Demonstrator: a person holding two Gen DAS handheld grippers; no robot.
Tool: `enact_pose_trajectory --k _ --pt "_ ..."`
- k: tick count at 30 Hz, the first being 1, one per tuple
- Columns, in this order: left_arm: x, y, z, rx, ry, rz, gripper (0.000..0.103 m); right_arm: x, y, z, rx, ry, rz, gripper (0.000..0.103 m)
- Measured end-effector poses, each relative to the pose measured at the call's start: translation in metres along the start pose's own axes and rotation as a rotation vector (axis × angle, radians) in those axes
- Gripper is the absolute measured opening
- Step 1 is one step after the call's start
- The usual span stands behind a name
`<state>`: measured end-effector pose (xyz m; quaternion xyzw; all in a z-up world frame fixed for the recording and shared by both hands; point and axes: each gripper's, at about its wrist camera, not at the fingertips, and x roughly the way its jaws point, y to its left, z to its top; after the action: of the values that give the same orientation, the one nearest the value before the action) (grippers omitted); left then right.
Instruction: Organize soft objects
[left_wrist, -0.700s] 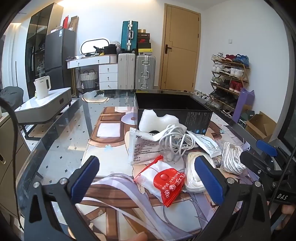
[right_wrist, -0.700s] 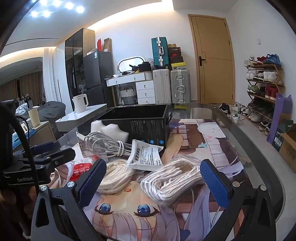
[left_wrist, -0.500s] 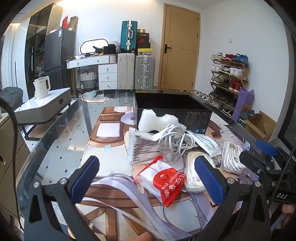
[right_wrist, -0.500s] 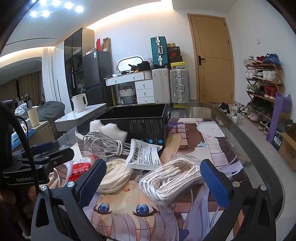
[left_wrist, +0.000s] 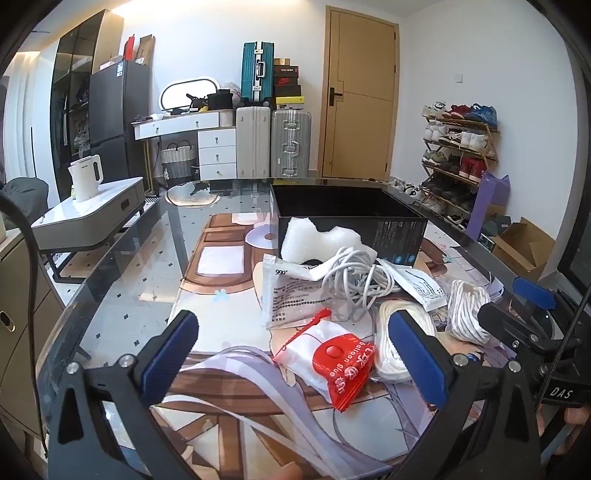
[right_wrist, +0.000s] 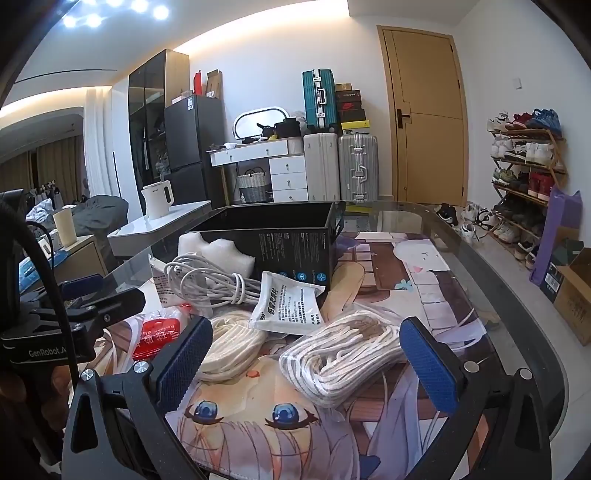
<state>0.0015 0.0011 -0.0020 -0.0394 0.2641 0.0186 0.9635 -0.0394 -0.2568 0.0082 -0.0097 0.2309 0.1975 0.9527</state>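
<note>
A pile of soft things lies on the printed mat in front of an open black box (left_wrist: 347, 225) (right_wrist: 280, 240). It holds a white foam piece (left_wrist: 317, 240), a coiled white cable (left_wrist: 354, 280) (right_wrist: 207, 280), two white sachets (left_wrist: 291, 291) (right_wrist: 288, 302), a red and white bag (left_wrist: 332, 362) (right_wrist: 159, 332) and two white rope bundles (right_wrist: 340, 362) (right_wrist: 232, 339). My left gripper (left_wrist: 295, 354) is open, just short of the red bag. My right gripper (right_wrist: 306, 362) is open, with the near rope bundle between its fingers.
The glass table (left_wrist: 122, 280) carries the anime mat (right_wrist: 280, 435). A low white cabinet with a kettle (left_wrist: 85, 184) stands to the left. Suitcases (left_wrist: 273, 144), a door and a shoe rack (left_wrist: 458, 155) line the far wall. A cardboard box (right_wrist: 572, 295) sits on the floor at right.
Both grippers have crept slightly forward towards the pile. Nothing on the table has moved.
</note>
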Motion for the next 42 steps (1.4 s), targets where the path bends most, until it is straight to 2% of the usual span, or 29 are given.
enact_pose_trajectory --k 24,42 --pt "-0.001 0.0 0.003 0.004 -0.017 0.018 0.103 -0.001 0.0 0.003 0.011 -0.012 0.004 0.103" --pt "0.001 0.0 0.0 0.014 -0.019 0.016 0.103 -0.001 -0.012 0.004 0.045 0.023 -0.006 0.103"
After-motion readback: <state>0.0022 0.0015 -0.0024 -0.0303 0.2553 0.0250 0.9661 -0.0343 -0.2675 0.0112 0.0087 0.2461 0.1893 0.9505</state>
